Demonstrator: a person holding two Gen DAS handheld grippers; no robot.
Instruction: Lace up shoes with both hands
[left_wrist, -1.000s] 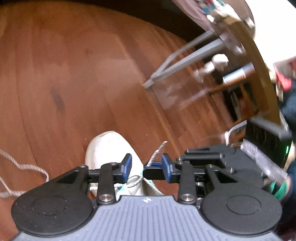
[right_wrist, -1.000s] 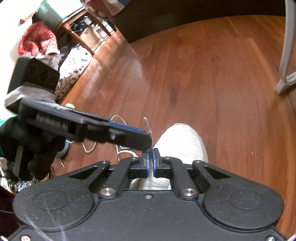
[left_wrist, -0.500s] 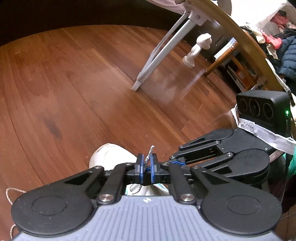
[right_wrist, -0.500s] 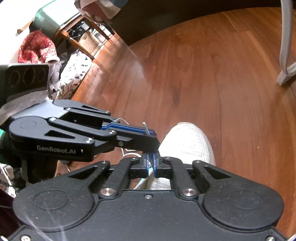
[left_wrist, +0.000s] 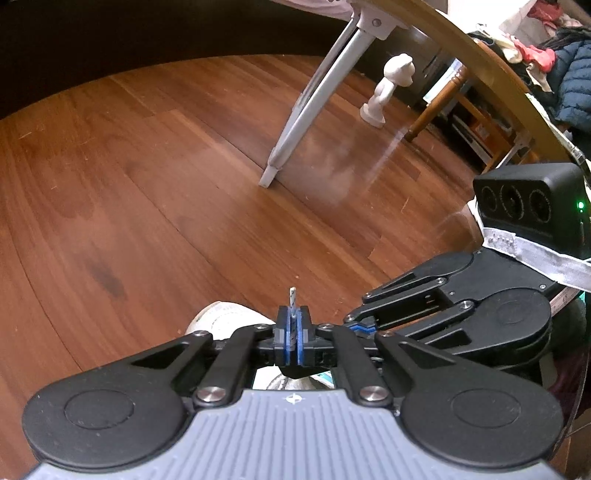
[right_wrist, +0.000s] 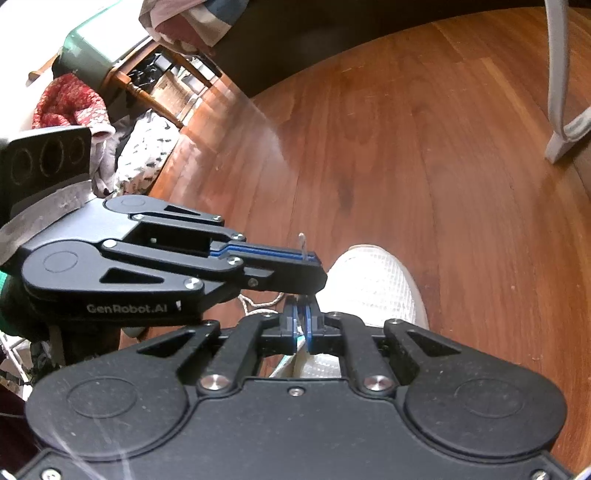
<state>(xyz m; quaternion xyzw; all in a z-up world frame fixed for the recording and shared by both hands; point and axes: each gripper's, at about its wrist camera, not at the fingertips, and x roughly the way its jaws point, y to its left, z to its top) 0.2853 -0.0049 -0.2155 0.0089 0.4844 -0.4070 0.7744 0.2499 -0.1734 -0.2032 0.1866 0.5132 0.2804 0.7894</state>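
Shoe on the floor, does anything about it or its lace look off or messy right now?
Nothing looks damaged. The white shoe sits flat on the wooden floor. The left gripper is shut on the lace tip, which pokes up past its pads. A slack loop of lace lies loose beside the shoe, normal mid-lacing.

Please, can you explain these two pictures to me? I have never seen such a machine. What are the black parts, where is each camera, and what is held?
There is no robot: a person holds one hand-held gripper in each hand, and each carries a camera looking along its fingers. The left hand-held gripper is shut on the lace tip. The right hand-held gripper is shut on another part of the lace. Each view also shows the other tool from the side. Below them, a white shoe stands on the wooden floor.
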